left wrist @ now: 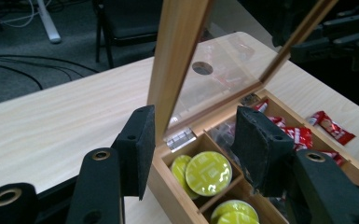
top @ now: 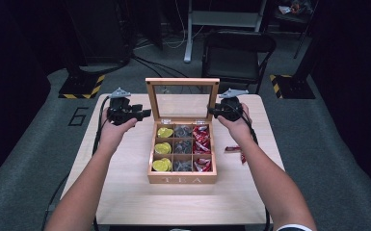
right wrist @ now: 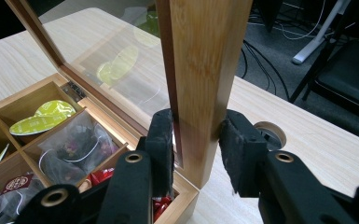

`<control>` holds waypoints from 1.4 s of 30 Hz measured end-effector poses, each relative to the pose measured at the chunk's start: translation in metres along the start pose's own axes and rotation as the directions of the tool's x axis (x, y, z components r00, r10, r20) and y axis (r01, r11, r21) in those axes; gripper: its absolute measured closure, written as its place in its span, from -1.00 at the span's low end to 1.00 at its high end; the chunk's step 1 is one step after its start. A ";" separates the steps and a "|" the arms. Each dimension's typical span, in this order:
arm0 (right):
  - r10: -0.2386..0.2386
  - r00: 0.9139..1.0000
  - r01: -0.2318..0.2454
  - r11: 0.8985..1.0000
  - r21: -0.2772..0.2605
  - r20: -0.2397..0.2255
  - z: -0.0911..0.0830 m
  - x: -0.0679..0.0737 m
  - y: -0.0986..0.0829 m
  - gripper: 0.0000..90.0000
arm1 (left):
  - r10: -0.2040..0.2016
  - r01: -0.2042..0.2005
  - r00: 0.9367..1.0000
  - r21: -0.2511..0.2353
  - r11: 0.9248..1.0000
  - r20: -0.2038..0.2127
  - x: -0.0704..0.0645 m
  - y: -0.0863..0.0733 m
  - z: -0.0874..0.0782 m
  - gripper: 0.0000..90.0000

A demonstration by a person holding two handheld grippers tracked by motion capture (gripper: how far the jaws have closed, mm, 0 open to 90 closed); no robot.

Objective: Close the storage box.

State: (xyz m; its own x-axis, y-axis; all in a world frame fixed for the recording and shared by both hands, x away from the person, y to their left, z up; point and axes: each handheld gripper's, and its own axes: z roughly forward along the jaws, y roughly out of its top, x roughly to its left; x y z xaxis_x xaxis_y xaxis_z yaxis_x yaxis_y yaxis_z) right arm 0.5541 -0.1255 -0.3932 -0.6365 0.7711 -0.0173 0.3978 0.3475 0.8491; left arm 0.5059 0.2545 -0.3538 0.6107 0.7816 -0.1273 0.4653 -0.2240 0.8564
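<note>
A wooden tea box stands mid-table with its glass-paned lid upright. Its compartments hold yellow capsules, clear tea bags and red packets. My left gripper is at the lid's left edge; in the left gripper view its jaws stand wide apart with the lid frame between them, close to the left pad. My right gripper is at the lid's right edge, and in the right gripper view both pads press the lid frame.
Two red packets lie loose on the table right of the box. A round cable hole sits in the tabletop just behind the lid. A black chair stands beyond the far edge, with cables on the floor.
</note>
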 end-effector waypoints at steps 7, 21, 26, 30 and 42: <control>-0.002 1.000 0.002 1.000 -0.007 -0.004 -0.002 0.001 -0.002 0.44 | 0.032 -0.032 0.999 0.003 0.999 -0.015 0.002 0.014 0.009 0.15; -0.010 1.000 0.009 1.000 -0.015 -0.013 -0.006 0.004 -0.005 0.42 | 0.035 -0.035 0.999 -0.028 0.999 -0.001 -0.003 0.024 0.014 0.27; -0.008 1.000 0.008 1.000 -0.020 -0.013 -0.006 0.004 -0.006 0.42 | 0.039 -0.039 0.999 -0.038 0.999 -0.011 -0.004 0.025 0.013 0.34; -0.014 1.000 0.013 1.000 -0.027 -0.014 -0.006 0.003 -0.007 0.42 | 0.054 -0.055 0.998 -0.035 0.998 -0.018 -0.006 0.025 0.012 0.38; 0.037 0.998 -0.039 0.999 -0.032 -0.059 -0.021 0.008 -0.005 0.10 | 0.065 -0.066 0.998 -0.024 0.998 -0.023 -0.010 0.025 0.008 0.38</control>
State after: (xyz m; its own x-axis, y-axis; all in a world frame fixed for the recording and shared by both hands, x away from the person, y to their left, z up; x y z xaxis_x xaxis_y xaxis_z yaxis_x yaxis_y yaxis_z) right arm 0.5331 -0.1319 -0.3862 -0.6589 0.7509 0.0451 0.4009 0.2998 0.8657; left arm 0.5168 0.2364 -0.3357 0.6248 0.7785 -0.0595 0.4084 -0.2610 0.8747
